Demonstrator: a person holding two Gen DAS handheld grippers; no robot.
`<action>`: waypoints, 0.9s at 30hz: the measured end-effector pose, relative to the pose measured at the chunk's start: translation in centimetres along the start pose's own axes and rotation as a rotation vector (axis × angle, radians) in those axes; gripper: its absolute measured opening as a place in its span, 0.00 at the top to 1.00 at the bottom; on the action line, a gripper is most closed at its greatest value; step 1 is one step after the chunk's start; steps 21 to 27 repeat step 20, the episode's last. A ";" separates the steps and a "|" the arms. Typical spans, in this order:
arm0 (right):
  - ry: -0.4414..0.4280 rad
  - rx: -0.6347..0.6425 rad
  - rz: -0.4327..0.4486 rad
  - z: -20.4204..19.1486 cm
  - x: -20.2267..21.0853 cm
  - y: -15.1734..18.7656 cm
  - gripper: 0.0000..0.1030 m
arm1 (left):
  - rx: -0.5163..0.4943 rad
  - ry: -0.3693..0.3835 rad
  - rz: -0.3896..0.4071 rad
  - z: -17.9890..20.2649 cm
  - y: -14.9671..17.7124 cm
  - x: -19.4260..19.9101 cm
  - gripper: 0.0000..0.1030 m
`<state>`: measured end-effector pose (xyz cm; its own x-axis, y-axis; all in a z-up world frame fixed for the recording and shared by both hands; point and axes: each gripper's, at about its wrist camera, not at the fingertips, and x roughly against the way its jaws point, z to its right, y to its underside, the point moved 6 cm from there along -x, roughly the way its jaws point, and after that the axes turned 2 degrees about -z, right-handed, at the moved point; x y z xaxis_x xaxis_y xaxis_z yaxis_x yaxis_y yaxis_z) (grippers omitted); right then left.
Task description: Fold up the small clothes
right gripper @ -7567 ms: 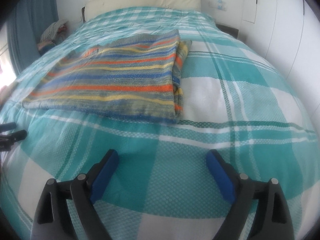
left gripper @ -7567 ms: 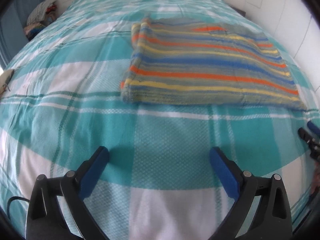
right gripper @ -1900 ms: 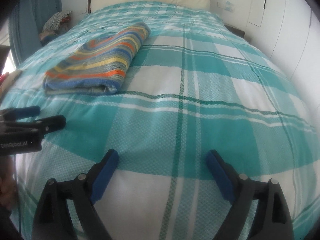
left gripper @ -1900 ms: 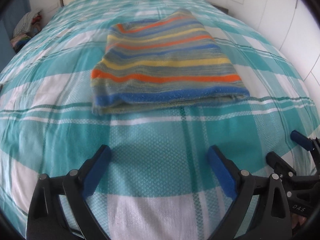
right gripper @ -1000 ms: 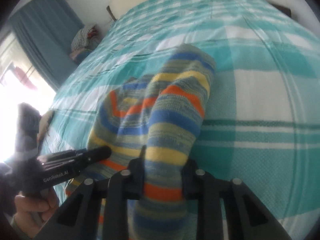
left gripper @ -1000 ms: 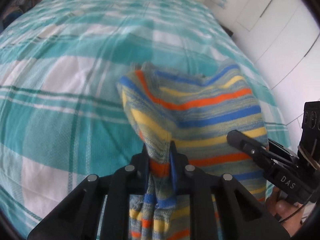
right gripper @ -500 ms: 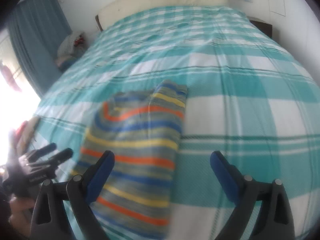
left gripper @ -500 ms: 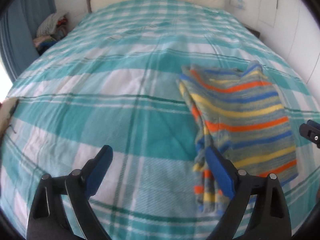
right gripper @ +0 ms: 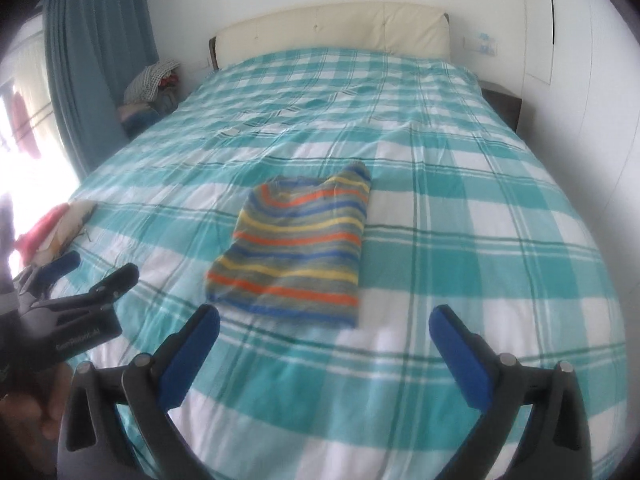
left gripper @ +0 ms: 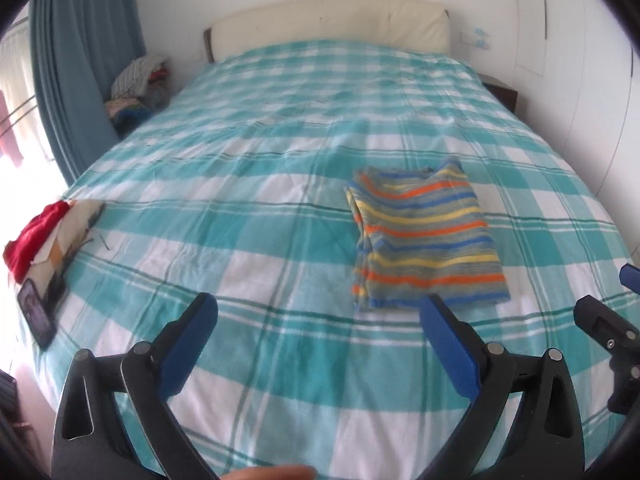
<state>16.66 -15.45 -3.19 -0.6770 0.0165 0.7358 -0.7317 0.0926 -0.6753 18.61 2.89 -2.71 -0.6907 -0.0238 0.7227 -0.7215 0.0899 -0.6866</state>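
A folded striped knit garment (left gripper: 424,240), with orange, yellow, blue and grey bands, lies flat on the teal plaid bed (left gripper: 260,184). It also shows in the right wrist view (right gripper: 298,246). My left gripper (left gripper: 320,312) is open and empty, held above the bed's near edge, to the left of and short of the garment. My right gripper (right gripper: 326,324) is open and empty, just short of the garment's near edge. The right gripper's fingers (left gripper: 600,316) show at the right edge of the left wrist view, and the left gripper's fingers (right gripper: 108,284) at the left of the right wrist view.
A red cloth (left gripper: 34,228) lies on a patterned item at the bed's left edge, with a dark phone (left gripper: 36,310) beside it. A clothes pile (left gripper: 136,84) sits by the blue curtain (left gripper: 76,76). A cream headboard (left gripper: 328,20) stands at the far end, white wardrobe doors (left gripper: 580,60) at right.
Both grippers let go of the striped garment, opened and pulled back and up. The garment now lies folded flat on the bed, farther from both cameras.
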 end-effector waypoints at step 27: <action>0.076 0.046 0.023 -2.1 4.2 1.6 0.00 | 0.036 0.046 0.052 -0.2 1.5 4.2 0.01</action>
